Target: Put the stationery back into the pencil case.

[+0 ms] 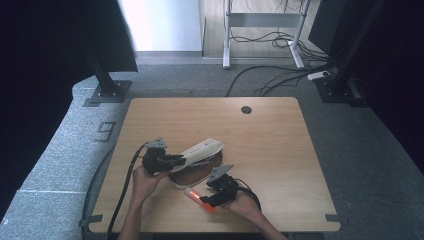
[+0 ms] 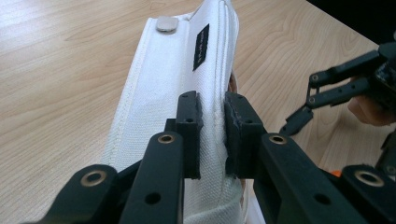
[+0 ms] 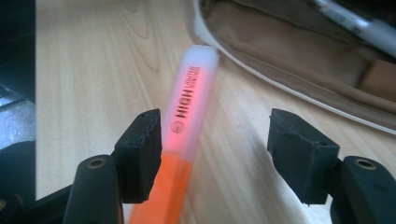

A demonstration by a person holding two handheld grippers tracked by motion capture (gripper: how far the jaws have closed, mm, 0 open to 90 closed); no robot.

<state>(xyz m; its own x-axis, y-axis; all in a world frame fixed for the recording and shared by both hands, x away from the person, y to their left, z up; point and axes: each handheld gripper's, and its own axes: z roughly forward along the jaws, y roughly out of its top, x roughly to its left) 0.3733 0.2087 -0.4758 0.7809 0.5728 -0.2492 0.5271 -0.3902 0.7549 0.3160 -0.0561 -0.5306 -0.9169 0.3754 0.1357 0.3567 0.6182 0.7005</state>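
Now, table (image 1: 280, 150): your left gripper (image 1: 176, 160) pinches white pouch flap (image 2: 177, 74), lifted; brown interior (image 3: 299, 51) holds pen (image 3: 359, 23). Your right gripper (image 1: 205, 199), jaws spread; orange highlighter (image 3: 187, 116) touches one jaw, pouch at 12 o'clock.

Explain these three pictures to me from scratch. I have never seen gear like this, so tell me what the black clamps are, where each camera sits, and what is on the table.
The black clamps are two hand-held grippers; a person works one with each hand at a wooden table.

The high view looks down from above the person's side. The other two pictures come from small cameras riding on the grippers, looking along their jaws.

The left gripper is shut on the raised flap of a white pencil case, holding the case open. The high view shows its brown inside.

The right gripper is open. An orange highlighter with a clear cap lies between its jaws, against one of them, its tip pointing at the open case. Whether it rests on the table, I cannot tell. A pen already lies inside the case.
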